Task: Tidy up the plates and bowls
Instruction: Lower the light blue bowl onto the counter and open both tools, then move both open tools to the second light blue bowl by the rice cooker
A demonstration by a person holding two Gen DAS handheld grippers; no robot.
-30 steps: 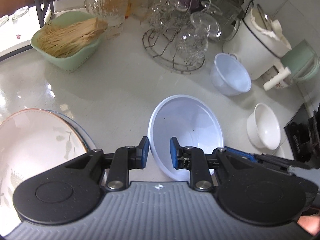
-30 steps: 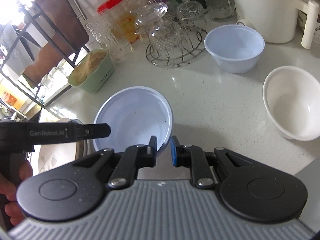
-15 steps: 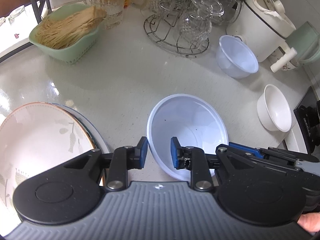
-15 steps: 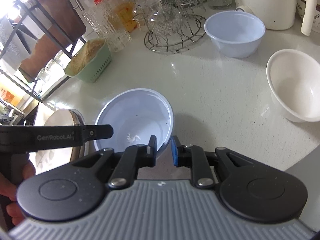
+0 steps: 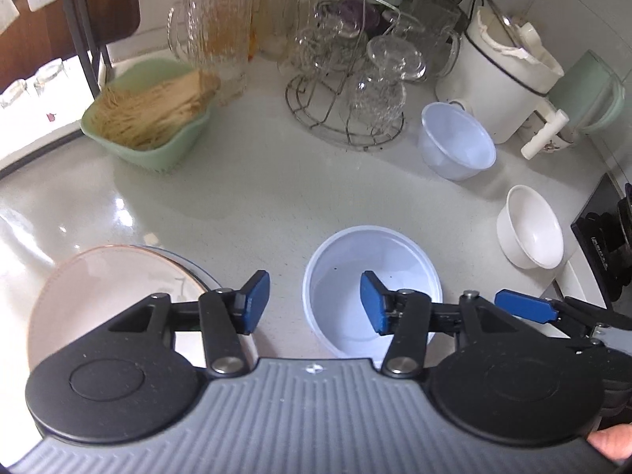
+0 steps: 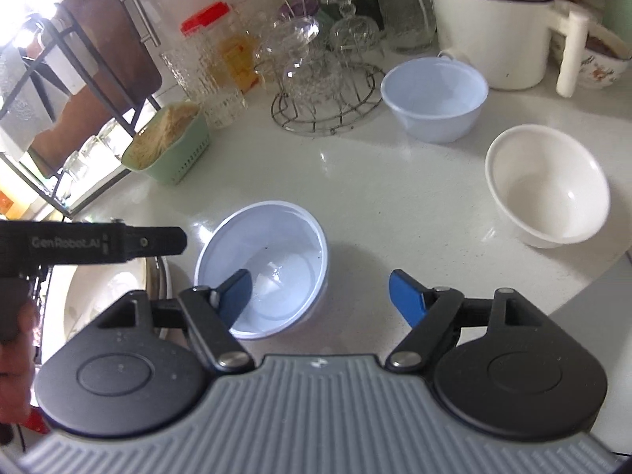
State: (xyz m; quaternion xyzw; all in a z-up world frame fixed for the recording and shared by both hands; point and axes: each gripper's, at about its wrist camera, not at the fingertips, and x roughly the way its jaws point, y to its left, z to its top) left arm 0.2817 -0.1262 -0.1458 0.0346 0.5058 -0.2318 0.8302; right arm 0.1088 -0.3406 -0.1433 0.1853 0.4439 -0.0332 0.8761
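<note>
Now released: 1 pale-blue bowl (image 5: 371,288) sits on the counter (image 5: 276,197) beside the plate stack (image 5: 110,288). Left gripper (image 5: 314,302) and right gripper (image 6: 320,296), clamped a moment ago, are opening, nothing held. 2 bowls remain unsorted.

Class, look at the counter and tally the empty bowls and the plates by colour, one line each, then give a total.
Pale blue bowls: 2, the near bowl and the far bowl
White bowls: 1, the white bowl
White patterned plates: 1 visible, the plate, atop at least one more dish whose colour I cannot tell
Total: 4
</note>
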